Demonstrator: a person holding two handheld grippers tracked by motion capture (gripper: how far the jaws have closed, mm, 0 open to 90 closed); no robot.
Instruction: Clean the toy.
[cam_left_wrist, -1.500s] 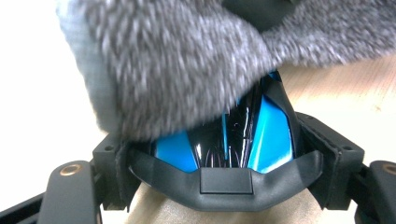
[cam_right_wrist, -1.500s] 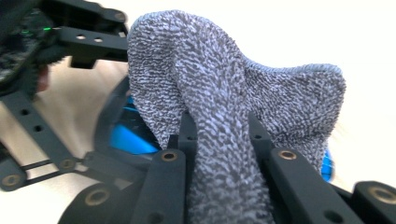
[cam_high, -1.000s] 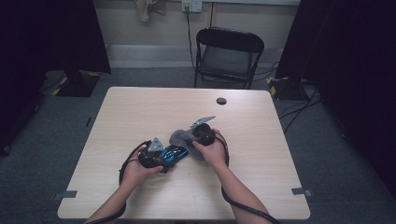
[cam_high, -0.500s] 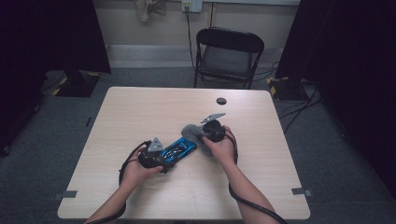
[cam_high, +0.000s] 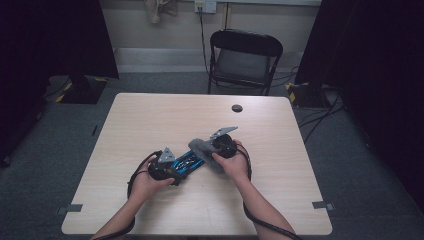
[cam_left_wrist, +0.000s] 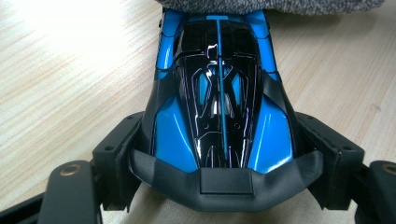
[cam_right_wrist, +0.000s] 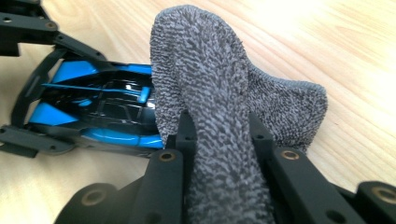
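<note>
We see the blue-and-black toy car (cam_high: 186, 163) lying on the light wooden tabletop (cam_high: 150, 120), near its middle and toward the person's side. The left gripper (cam_high: 172, 171) grasps the car: in the left gripper view its jaws press against both flanks of the car (cam_left_wrist: 219, 102) at one end of the body. The right gripper (cam_high: 207, 150) is clenched on a grey cloth (cam_high: 202, 149); in the right gripper view the jaws pinch a bunched fold of the cloth (cam_right_wrist: 210, 93), which rises between them and drapes forward over the car's far end (cam_right_wrist: 93, 109). In the left gripper view we see the cloth's edge (cam_left_wrist: 275, 5) lying across that end of the car. The left hand (cam_high: 145, 184) and the right hand (cam_high: 234, 164) hold the grippers just beside each other. A small dark round object (cam_high: 237, 108) lies well apart, near the tabletop's far edge, and a black folding chair (cam_high: 245, 57) stands beyond it.
</note>
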